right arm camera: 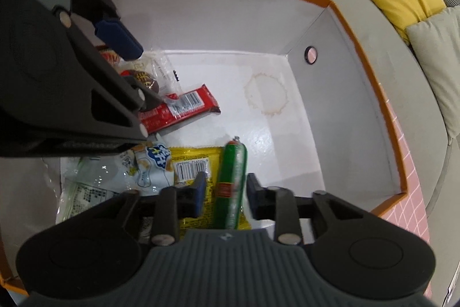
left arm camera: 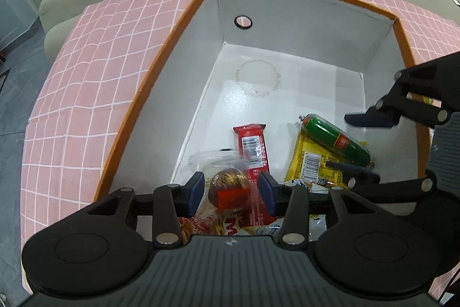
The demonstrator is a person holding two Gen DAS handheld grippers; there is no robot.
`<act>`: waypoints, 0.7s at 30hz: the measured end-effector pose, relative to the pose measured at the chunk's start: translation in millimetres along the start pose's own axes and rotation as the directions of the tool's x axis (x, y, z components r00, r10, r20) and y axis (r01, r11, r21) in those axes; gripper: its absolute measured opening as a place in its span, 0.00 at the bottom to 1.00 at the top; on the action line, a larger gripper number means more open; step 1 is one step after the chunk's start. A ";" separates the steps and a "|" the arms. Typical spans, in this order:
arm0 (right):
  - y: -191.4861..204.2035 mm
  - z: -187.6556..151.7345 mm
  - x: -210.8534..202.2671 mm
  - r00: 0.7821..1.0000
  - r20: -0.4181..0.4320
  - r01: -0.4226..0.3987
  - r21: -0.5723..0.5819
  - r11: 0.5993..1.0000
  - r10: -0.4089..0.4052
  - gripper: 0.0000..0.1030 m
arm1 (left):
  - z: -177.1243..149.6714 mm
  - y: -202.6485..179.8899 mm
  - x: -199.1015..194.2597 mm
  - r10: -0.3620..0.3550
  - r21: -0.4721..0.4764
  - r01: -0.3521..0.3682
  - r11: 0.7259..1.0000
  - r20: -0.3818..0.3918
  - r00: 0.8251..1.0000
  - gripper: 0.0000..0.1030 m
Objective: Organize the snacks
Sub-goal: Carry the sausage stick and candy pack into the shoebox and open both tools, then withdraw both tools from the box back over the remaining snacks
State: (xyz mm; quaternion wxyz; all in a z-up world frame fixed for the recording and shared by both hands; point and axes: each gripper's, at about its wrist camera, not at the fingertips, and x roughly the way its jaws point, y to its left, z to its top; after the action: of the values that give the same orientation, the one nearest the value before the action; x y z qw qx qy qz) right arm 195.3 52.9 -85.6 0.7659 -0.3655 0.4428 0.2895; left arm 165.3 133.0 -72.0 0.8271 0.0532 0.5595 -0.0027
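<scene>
Nearest, the left gripper [left arm camera: 232, 193] stands parted around a clear-wrapped chocolate ball [left arm camera: 228, 187], not visibly pinching it; the slick wrapper could slip or drag the red bar [left arm camera: 253, 147] beneath. To the right, the right gripper [right arm camera: 225, 199] straddles the green sausage [right arm camera: 232, 183] lying on a yellow packet [right arm camera: 191, 164], unclenched; closing might catch both. Farther off, the orange-rimmed box [left arm camera: 161, 59] has bare floor.
</scene>
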 end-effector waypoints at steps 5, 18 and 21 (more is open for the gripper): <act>-1.2 -1.2 -20.0 0.999 0.046 0.016 0.016 1.000 -0.017 0.59 | -1.5 -0.1 -16.2 0.016 -0.012 -0.016 1.000 0.035 0.999 0.60; -10.7 -23.0 -86.9 0.981 0.187 0.040 0.096 0.995 -0.058 0.77 | -4.2 -15.0 -76.2 -0.001 -0.044 0.009 0.999 0.174 0.985 0.64; -14.5 -34.3 -101.9 0.975 0.213 0.033 0.126 0.991 -0.060 0.77 | -6.8 -23.3 -88.8 -0.014 -0.036 0.022 0.999 0.200 0.980 0.65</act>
State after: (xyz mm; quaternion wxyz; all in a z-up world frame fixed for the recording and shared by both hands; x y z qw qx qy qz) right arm 145.5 4.5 -2.2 0.8369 -0.2946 0.3651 0.2819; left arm 124.4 105.5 5.7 0.8800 0.0317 0.4739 -0.0050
